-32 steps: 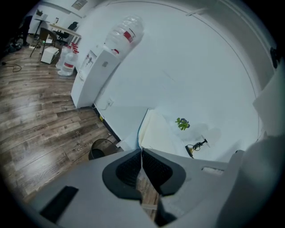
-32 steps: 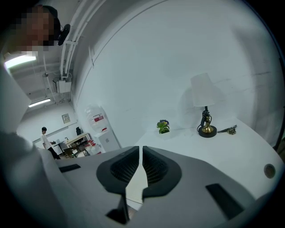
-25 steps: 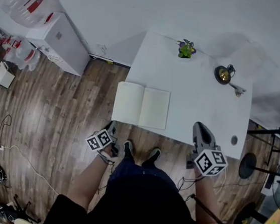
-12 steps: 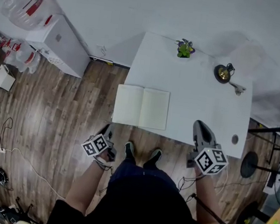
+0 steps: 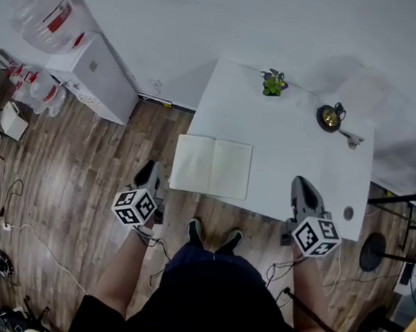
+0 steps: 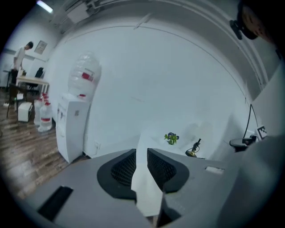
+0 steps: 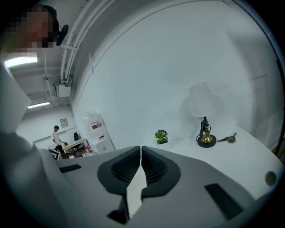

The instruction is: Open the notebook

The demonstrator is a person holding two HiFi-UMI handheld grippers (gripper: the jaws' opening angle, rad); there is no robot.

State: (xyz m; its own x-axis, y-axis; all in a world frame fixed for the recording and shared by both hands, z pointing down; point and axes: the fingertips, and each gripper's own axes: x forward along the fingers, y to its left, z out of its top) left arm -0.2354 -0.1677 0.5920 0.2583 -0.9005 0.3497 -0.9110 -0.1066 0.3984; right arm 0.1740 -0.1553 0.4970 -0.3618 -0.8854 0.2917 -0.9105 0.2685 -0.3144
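Observation:
The notebook [image 5: 212,166] lies open on the white table [image 5: 299,158], at its near left edge, showing two blank cream pages. My left gripper [image 5: 148,171] hangs over the wooden floor just left of the table's near corner, apart from the notebook. Its jaws [image 6: 141,153] stand a little apart with nothing between them. My right gripper [image 5: 301,185] hovers over the table's near right edge, well right of the notebook. Its jaws [image 7: 140,149] are shut and hold nothing.
A small potted plant [image 5: 274,82] and a brass lamp [image 5: 329,115] stand at the table's far edge. A water dispenser [image 5: 99,73] with spare bottles stands by the wall at left. The person's feet [image 5: 213,236] are at the table's near edge.
My left gripper has risen from low beside the person's leg and moved left, rolling its cube. The right gripper has barely moved. The notebook lies as before.

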